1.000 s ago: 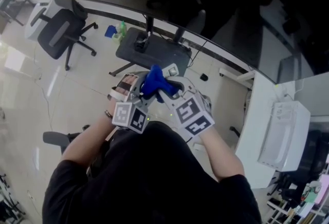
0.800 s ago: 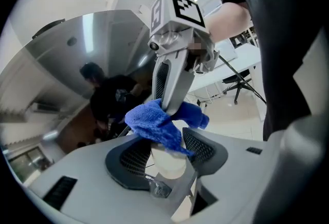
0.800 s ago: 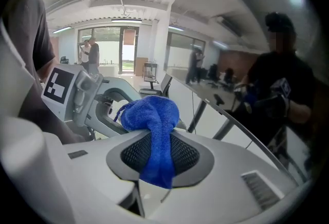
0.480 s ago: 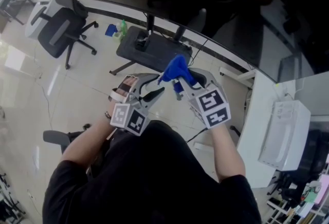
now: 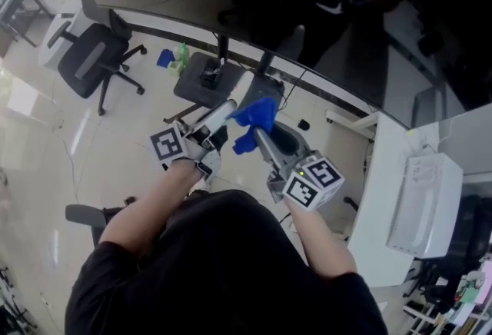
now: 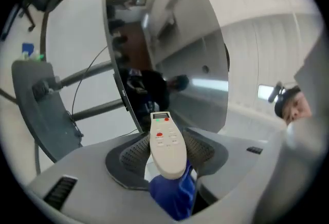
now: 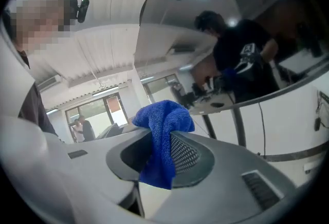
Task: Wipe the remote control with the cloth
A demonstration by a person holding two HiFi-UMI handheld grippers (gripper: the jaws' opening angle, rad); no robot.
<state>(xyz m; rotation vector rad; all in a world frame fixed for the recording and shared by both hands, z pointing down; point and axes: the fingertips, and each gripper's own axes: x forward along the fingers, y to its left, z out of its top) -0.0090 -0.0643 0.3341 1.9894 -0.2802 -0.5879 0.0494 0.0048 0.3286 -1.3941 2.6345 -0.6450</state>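
Observation:
My left gripper is shut on a white remote control, which points away from me. In the left gripper view the remote sits between the jaws of the left gripper, buttons facing up. My right gripper is shut on a blue cloth, held just right of the remote. In the right gripper view the cloth drapes out from between the jaws of the right gripper. A fold of the cloth shows under the remote's near end.
Both grippers are held in the air above a pale floor. A dark glossy desk edge runs across ahead. An office chair stands at the left, a grey stand base below the grippers, and a white printer at the right.
The left gripper has swung up and left so the remote points forward. The right gripper with the cloth went out to the right, then back in beside the remote.

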